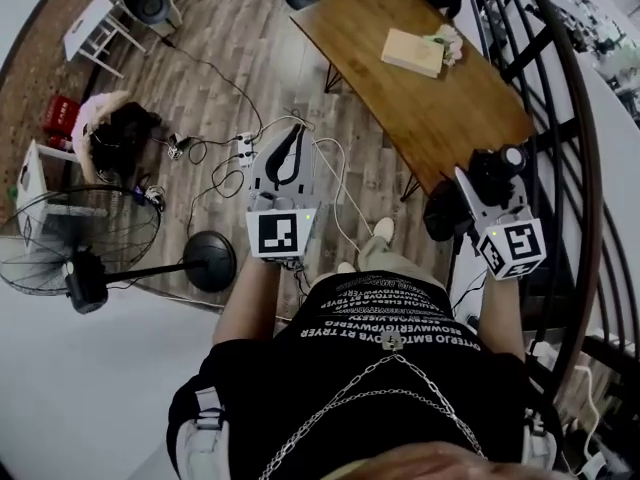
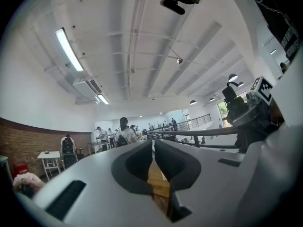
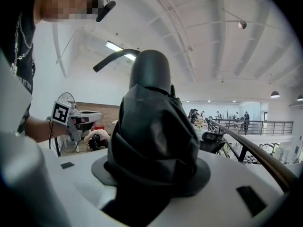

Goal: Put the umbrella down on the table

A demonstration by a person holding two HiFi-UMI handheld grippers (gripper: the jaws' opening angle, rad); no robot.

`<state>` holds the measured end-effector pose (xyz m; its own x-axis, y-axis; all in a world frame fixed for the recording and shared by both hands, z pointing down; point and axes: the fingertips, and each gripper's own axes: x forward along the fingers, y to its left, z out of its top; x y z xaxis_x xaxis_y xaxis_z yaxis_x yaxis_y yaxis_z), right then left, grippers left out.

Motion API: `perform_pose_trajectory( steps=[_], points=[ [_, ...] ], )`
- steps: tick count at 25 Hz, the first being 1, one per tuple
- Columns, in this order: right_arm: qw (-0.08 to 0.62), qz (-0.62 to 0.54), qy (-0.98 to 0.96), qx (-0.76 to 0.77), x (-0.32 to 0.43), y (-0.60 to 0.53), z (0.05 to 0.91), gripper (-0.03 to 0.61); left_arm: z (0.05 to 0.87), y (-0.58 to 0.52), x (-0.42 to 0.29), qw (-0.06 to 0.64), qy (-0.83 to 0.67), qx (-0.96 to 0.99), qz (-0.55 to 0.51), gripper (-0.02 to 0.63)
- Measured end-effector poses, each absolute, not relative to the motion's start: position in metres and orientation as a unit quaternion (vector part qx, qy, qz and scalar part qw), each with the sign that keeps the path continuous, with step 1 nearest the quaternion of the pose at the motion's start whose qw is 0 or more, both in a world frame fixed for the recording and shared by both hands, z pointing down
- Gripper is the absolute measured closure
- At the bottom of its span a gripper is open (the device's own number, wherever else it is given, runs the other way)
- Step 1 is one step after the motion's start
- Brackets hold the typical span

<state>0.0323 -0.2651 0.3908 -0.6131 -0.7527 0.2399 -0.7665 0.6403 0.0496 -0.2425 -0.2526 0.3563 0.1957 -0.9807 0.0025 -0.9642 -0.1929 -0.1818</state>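
Observation:
My right gripper (image 1: pixel 478 180) is shut on a folded black umbrella (image 1: pixel 487 170), which stands up between its jaws just off the near corner of the wooden table (image 1: pixel 440 98). In the right gripper view the umbrella (image 3: pixel 151 126) fills the middle, its rounded end on top, and hides the fingertips of the right gripper (image 3: pixel 151 171). My left gripper (image 1: pixel 297 128) hangs over the floor to the left of the table, jaws together with nothing between them. The left gripper (image 2: pixel 154 148) points level along the room, with a strip of table showing through the thin slit.
A pale box (image 1: pixel 412 51) lies on the far part of the table. A black railing (image 1: pixel 572 158) curves along the right. On the floor lie cables and a power strip (image 1: pixel 243 145). A standing fan (image 1: pixel 85 236) and its round base (image 1: pixel 208 260) are at left.

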Motion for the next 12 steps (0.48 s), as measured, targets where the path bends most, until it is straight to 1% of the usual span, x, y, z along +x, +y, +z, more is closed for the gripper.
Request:
perform_pose_trajectory(
  steps=[6, 9, 12],
  points=[
    [0.112, 0.030, -0.899, 0.423, 0.043, -0.319, 0.393, 0.331, 0.342, -0.308, -0.224, 0.073, 0.617, -0.783, -0.035, 0.574],
    [0.102, 0.025, -0.899, 0.424, 0.050, -0.350, 0.385, 0.331, 0.334, -0.340, -0.212, 0.087, 0.612, -0.785, -0.036, 0.575],
    [0.099, 0.020, -0.901, 0.423, 0.058, -0.377, 0.379, 0.331, 0.331, -0.368, -0.200, 0.085, 0.613, -0.785, -0.040, 0.574]
  ],
)
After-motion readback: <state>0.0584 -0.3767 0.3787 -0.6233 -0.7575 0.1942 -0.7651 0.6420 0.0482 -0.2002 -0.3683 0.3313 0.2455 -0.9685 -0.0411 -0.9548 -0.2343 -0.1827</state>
